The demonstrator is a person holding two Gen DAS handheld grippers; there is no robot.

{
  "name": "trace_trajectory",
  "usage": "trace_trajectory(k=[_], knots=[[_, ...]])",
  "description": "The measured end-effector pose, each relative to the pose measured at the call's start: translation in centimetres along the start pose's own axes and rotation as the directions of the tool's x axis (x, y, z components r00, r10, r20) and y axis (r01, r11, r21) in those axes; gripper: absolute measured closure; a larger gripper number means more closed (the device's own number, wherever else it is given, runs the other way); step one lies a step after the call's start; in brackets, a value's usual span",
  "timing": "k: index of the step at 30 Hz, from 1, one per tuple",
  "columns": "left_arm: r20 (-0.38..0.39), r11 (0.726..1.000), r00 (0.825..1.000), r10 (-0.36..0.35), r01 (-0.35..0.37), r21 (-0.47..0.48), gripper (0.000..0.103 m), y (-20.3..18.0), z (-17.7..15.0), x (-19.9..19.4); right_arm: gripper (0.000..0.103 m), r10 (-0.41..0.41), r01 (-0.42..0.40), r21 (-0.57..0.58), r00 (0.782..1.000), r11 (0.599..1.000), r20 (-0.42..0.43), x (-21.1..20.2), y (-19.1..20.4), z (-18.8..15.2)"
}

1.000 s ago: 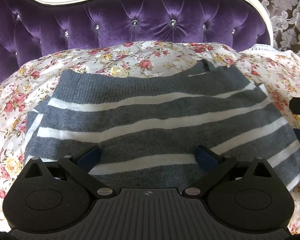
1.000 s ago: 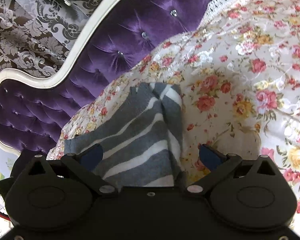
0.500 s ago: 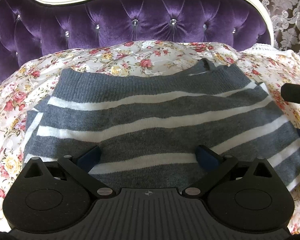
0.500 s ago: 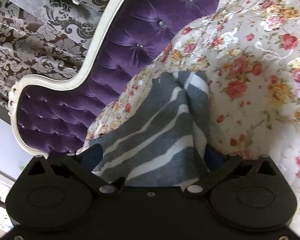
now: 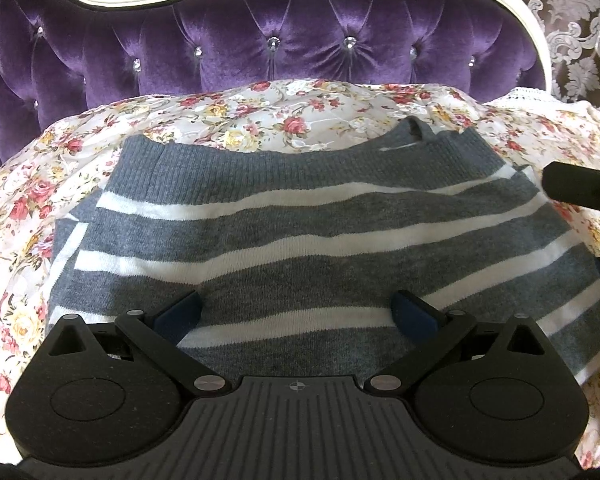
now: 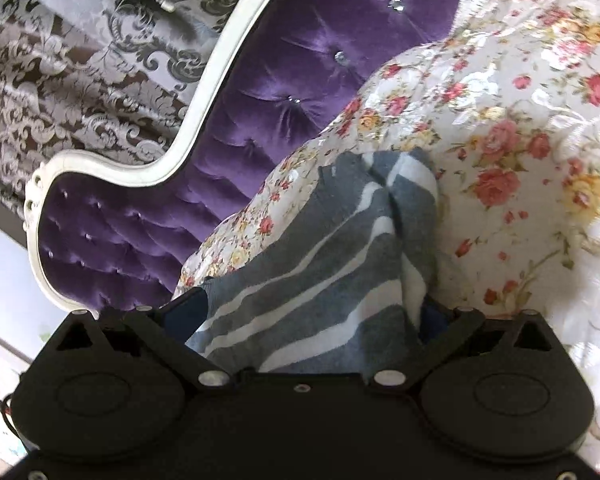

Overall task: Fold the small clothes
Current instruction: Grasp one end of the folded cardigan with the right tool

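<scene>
A small grey knit garment with white stripes (image 5: pixel 292 232) lies folded on the floral bedcover (image 5: pixel 260 116). My left gripper (image 5: pixel 298 314) is open, its blue-padded fingers spread over the garment's near edge. My right gripper (image 6: pixel 312 318) is open too, with the garment's right edge (image 6: pixel 332 264) lying between its spread fingers. One right finger (image 5: pixel 580 192) shows at the right edge of the left wrist view, over the garment's far right corner.
A purple tufted headboard (image 5: pixel 284 44) with a white frame rises behind the bed. Patterned wallpaper (image 6: pixel 80 60) lies beyond it. A white lace-edged cloth (image 5: pixel 540 100) sits at the far right of the bed.
My right gripper has moved in onto the garment's right edge, so the cloth now sits between its fingers, and it has tilted. My left gripper has hardly moved.
</scene>
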State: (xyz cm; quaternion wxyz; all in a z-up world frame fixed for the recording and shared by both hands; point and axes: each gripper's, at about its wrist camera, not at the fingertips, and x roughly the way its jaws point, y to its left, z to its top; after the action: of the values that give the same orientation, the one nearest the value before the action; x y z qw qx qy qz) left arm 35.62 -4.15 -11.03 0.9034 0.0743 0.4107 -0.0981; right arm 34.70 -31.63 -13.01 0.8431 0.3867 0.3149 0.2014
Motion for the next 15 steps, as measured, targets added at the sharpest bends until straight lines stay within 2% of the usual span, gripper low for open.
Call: trace_trajectory(k=[1, 2, 5, 7, 9, 12, 15], knots=[[0.0, 1.0, 1.0, -0.001, 0.001, 0.003, 0.0, 0.0, 0.0, 0.0, 0.014, -0.007, 0.007, -0.005, 1.0, 1.0, -0.008, 0.1, 0.0, 0.0], [-0.003, 1.0, 1.0, -0.004, 0.004, 0.005, 0.0, 0.1, 0.1, 0.0, 0.03, -0.016, 0.016, -0.002, 1.0, 1.0, -0.015, 0.2, 0.0, -0.1], [-0.038, 1.0, 0.999, -0.022, 0.021, -0.005, 0.001, 0.4, 0.9, -0.1, 0.054, -0.046, 0.047, 0.025, 0.998, 0.999, -0.036, 0.3, -0.8, -0.1], [-0.061, 0.999, 0.998, -0.033, 0.032, -0.022, 0.002, 0.5, 1.8, -0.1, 0.06, -0.055, 0.056, 0.034, 0.998, 0.998, -0.041, 0.1, -1.1, 0.0], [-0.052, 0.999, 0.998, -0.034, 0.031, -0.044, 0.002, 0.7, 2.8, 0.0, 0.06, -0.053, 0.055, 0.045, 0.998, 0.997, -0.044, -0.1, -1.2, 0.0], [-0.027, 0.997, 1.0, 0.004, -0.006, -0.077, 0.002, 0.9, 4.2, 0.5, 0.06, -0.061, 0.062, 0.035, 0.997, 0.997, -0.044, -0.2, -1.1, 0.1], [-0.045, 0.994, 0.998, 0.038, -0.042, -0.102, 0.002, 1.0, 4.9, 2.1, 0.06, -0.066, 0.067, 0.029, 0.997, 0.997, -0.042, -0.2, -1.0, 0.0]])
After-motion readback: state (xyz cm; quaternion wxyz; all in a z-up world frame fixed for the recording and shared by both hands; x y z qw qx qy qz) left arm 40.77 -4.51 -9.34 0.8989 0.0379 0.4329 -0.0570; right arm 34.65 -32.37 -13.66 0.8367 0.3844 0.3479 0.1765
